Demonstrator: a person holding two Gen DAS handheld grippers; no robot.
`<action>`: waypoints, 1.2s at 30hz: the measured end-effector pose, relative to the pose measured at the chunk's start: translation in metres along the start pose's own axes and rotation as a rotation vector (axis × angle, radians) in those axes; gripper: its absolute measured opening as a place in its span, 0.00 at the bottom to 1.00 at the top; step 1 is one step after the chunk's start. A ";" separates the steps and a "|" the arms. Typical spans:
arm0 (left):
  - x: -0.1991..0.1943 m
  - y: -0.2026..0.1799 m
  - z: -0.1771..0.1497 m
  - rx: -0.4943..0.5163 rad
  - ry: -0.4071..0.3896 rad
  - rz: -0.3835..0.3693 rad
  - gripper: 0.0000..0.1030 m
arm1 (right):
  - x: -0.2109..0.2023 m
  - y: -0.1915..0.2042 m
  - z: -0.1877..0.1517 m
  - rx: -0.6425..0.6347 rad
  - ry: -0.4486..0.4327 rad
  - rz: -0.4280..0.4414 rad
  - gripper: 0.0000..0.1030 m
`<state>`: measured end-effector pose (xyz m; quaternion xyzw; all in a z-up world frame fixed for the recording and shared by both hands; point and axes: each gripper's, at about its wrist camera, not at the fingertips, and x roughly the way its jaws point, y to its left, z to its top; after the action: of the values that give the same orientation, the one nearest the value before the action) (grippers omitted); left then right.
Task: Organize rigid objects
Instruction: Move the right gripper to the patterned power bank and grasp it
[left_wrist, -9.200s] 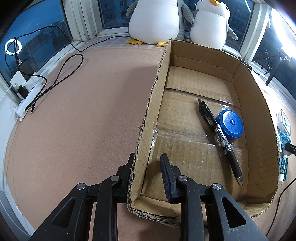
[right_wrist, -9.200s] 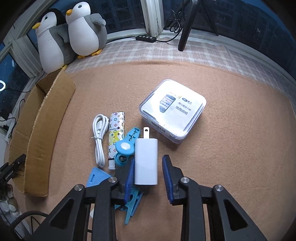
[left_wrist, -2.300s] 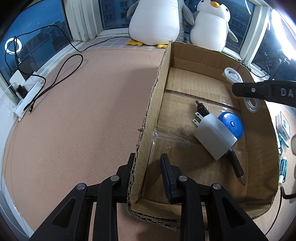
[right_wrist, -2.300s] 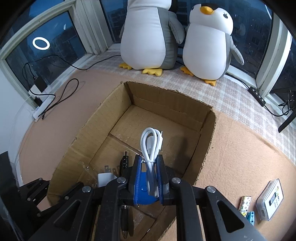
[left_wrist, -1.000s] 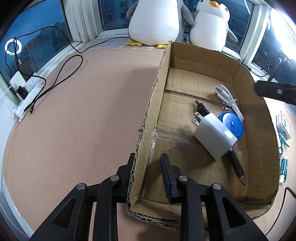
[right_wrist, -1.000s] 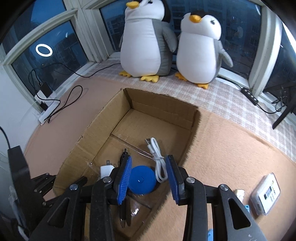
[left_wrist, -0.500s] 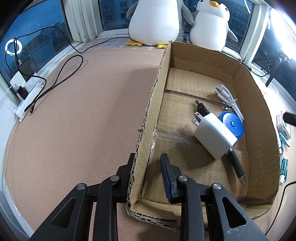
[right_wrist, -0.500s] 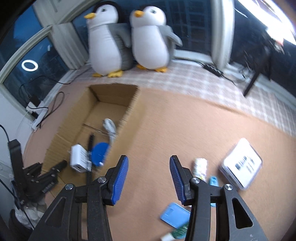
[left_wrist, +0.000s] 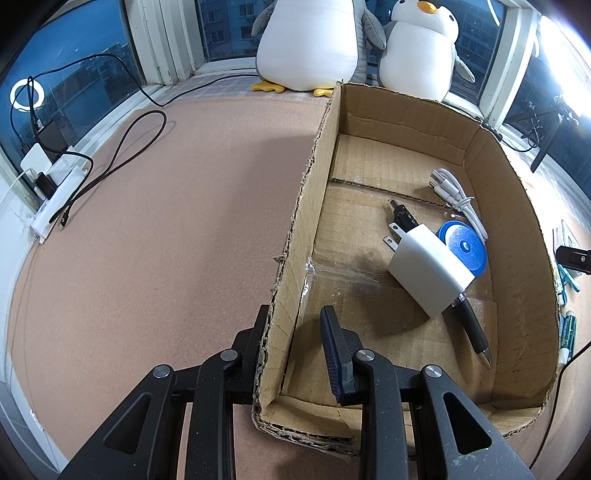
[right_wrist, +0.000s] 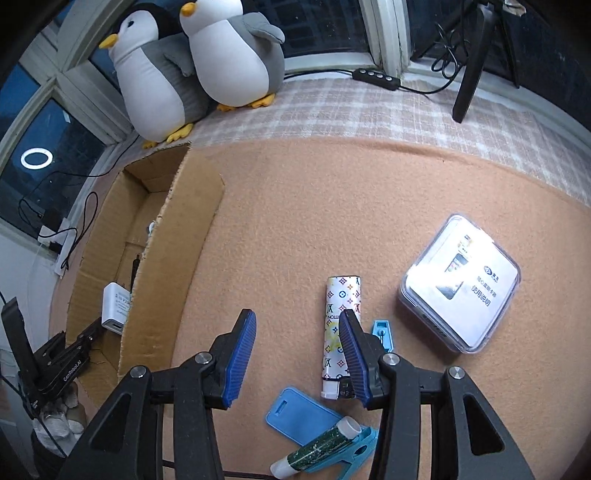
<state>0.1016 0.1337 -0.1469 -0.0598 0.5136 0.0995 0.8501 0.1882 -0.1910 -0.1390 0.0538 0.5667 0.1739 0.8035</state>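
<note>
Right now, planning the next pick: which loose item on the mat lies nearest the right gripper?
The patterned white tube: it lies right beside the right gripper, its lower end behind one finger. The clear case sits farther away.

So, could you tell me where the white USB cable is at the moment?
In the left wrist view, the white USB cable lies inside the cardboard box, toward its far right wall, just beyond the blue round case.

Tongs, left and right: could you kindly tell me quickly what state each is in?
Left tongs: closed on the cardboard box wall.
Right tongs: open, holding nothing.
</note>
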 end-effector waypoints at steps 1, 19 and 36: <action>0.000 0.000 0.000 0.000 0.000 0.000 0.28 | 0.002 -0.001 0.001 0.001 0.005 0.000 0.42; 0.000 -0.001 0.000 -0.001 -0.001 0.000 0.28 | 0.015 0.000 -0.008 -0.046 0.058 -0.115 0.41; 0.000 0.000 0.001 0.000 -0.001 0.001 0.28 | 0.016 0.007 -0.018 -0.098 0.032 -0.197 0.20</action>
<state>0.1023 0.1342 -0.1470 -0.0595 0.5133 0.0998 0.8503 0.1747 -0.1806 -0.1573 -0.0442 0.5729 0.1227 0.8092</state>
